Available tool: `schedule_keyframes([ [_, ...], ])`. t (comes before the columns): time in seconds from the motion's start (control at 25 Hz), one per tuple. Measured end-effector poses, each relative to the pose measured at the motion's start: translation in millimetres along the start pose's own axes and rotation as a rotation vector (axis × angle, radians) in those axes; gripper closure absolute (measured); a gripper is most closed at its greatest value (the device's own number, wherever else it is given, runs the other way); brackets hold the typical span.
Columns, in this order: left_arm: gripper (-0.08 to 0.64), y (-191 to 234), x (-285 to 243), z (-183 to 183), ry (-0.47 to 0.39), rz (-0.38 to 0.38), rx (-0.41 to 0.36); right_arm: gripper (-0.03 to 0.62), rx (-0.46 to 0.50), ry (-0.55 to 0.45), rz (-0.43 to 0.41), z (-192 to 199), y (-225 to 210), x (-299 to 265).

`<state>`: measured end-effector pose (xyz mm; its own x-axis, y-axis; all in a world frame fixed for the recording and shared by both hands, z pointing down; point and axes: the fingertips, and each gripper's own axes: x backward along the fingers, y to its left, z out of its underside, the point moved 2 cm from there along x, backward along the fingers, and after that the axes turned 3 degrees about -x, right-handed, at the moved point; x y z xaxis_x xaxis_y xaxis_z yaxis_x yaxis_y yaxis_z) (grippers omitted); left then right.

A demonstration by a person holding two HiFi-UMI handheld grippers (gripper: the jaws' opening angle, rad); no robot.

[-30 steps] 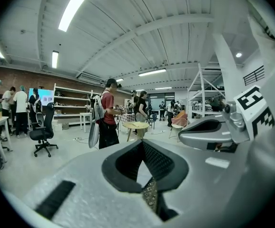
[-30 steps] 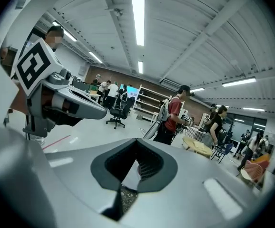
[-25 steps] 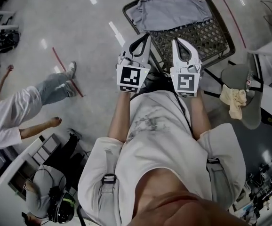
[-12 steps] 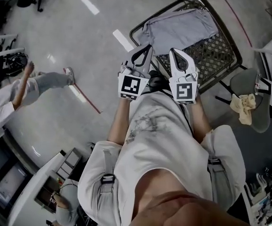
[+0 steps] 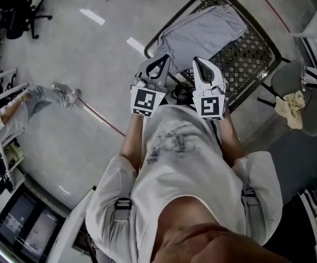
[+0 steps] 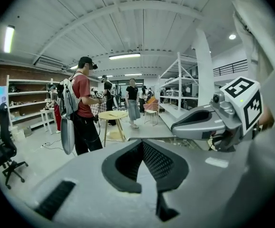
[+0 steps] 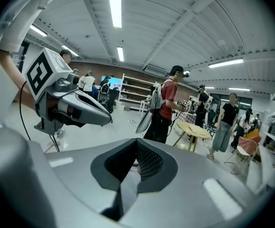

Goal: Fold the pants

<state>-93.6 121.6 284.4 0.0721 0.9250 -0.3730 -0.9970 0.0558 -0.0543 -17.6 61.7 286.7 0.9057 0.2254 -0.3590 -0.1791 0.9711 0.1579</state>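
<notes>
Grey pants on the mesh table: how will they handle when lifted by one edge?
Likely floppy: the grey pants lie flat with soft wrinkles, so a one-edge lift would probably drape and bunch. They look thin, so probably light. They might drag or catch slightly on the open lattice of the mesh table rather than slide freely.

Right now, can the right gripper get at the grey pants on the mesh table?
Probably yes. The grey pants lie spread in the open on the mesh table, ahead of the right gripper, with nothing seen between them. Its jaws are shut and empty, so they must open first.
</notes>
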Motion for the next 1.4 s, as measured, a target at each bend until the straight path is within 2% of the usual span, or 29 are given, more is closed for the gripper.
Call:
schedule_keyframes([
  [0.2, 0.552, 11.3, -14.9, 13.0, 0.026, 0.110, -0.030, 0.581, -0.024, 0.038, 0.071, 8.9, 2.6, -15.0],
  [0.36, 0.552, 22.6, -23.4, 33.0, 0.047, 0.249, -0.072, 0.582, -0.067, 0.083, 0.176, 22.8, 11.3, -28.3],
  [0.88, 0.552, 45.6, -61.6, 103.4, 0.116, 0.598, -0.247, 0.581, -0.188, 0.257, 0.398, 83.2, 35.6, -55.5],
  [1.16, 0.552, 45.3, -83.9, 139.2, 0.153, 0.705, -0.313, 0.581, -0.227, 0.324, 0.451, 117.1, 46.6, -66.3],
  [1.4, 0.552, 33.4, -101.9, 181.0, 0.206, 0.781, -0.366, 0.581, -0.245, 0.359, 0.444, 152.7, 53.1, -79.5],
])
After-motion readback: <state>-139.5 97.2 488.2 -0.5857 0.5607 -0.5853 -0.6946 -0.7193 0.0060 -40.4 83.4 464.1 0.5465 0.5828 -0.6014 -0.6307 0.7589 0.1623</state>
